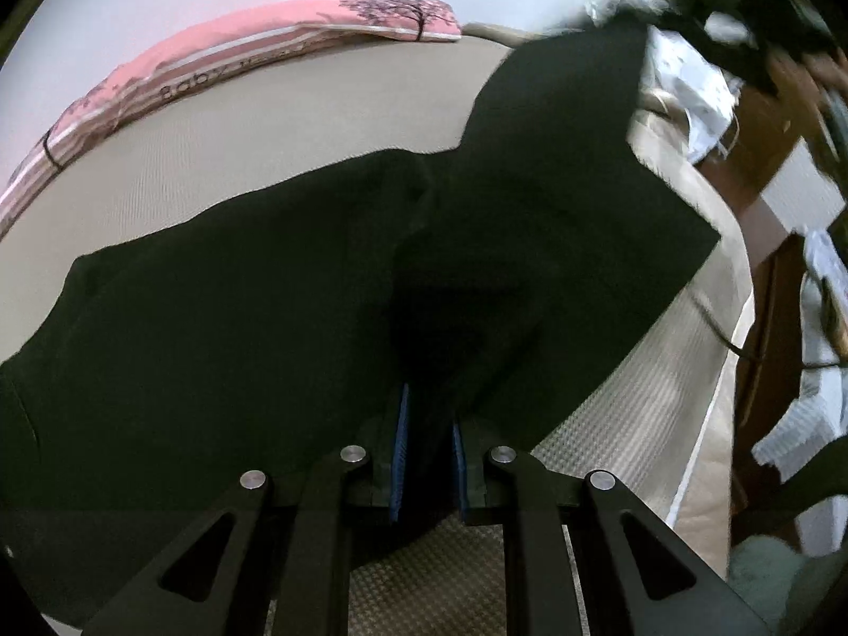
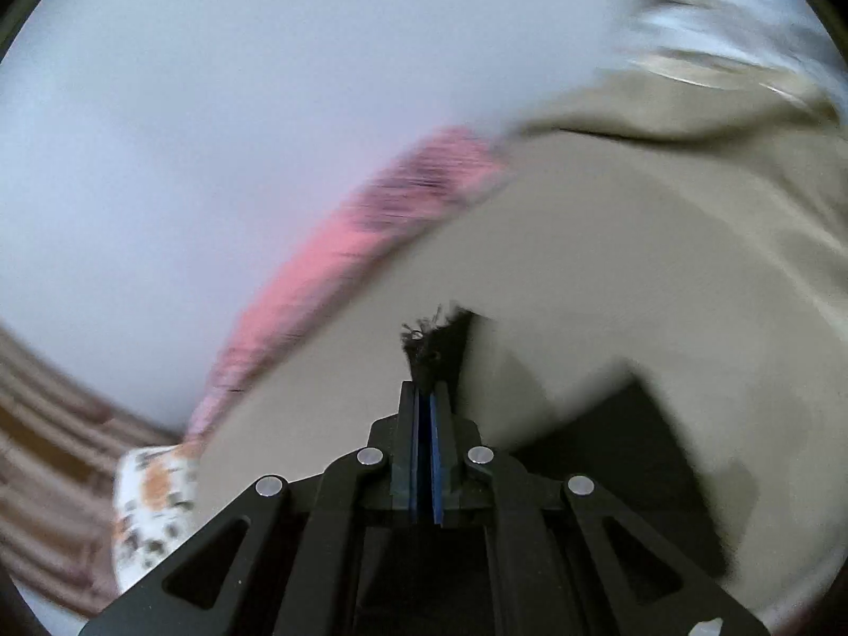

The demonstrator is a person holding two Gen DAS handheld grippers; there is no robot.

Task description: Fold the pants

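Left cam: pink cushion (image 1: pixel 297 37) w/ a tree print runs along the far edge of the beige mat (image 1: pixel 254 122). Black pants (image 1: pixel 328 275) lie spread over the mat, one leg stretching up toward the top right. Left gripper (image 1: pixel 428 418) sits low center, blue pads clamped on a bunch of the pants fabric. Clutter far right, too blurry to call.

Right cam, v. blurry: spotted cloth (image 2: pixel 151 498) bottom left, cushion a pink streak. Right gripper (image 2: pixel 427 397) is clenched on a frayed pants edge, fabric sticking up past the tips, more trailing off to the right over the mat.
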